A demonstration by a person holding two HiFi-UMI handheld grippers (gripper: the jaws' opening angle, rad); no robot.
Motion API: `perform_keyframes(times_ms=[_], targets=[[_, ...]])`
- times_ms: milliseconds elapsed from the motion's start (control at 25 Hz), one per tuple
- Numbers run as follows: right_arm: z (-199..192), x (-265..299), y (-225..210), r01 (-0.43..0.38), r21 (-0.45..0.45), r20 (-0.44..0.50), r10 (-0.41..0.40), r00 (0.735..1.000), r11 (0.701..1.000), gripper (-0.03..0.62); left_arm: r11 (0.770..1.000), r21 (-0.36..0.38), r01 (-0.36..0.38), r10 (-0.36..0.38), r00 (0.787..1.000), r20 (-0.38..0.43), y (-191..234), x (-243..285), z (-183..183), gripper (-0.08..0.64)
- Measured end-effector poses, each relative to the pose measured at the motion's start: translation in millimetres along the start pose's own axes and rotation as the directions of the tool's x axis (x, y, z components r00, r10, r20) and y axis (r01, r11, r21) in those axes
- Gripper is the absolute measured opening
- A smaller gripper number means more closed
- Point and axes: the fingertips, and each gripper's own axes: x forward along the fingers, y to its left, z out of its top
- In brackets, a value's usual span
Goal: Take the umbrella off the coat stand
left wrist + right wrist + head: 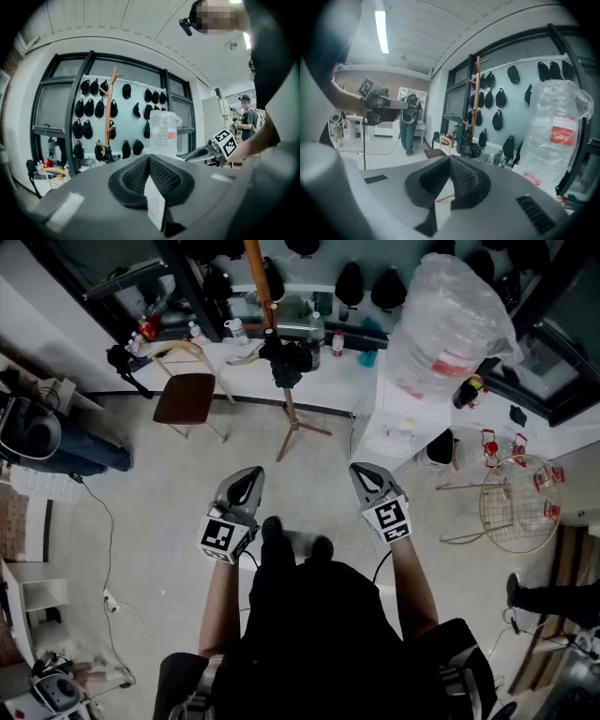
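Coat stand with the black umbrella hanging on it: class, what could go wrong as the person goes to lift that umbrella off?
1. The left gripper and right gripper are both shut and empty. Unless one opens first, it may only knock the black umbrella.
2. The coat stand is slim on splayed legs, so a sideways pull could tip it onto the bottles behind.
3. The chair beside it could catch the umbrella.
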Motion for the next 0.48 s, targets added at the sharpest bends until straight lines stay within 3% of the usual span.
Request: perform_keyframes(times_ms=[480], targets=[[-9.2,-5.3,2.9,0.006,0.016,-0.017,-0.006,1.000,1.000,0.002,0.999,0.013,-0.031,0.031,1.000,-0.002,-3.4,-7.2,-3.0,0.000]])
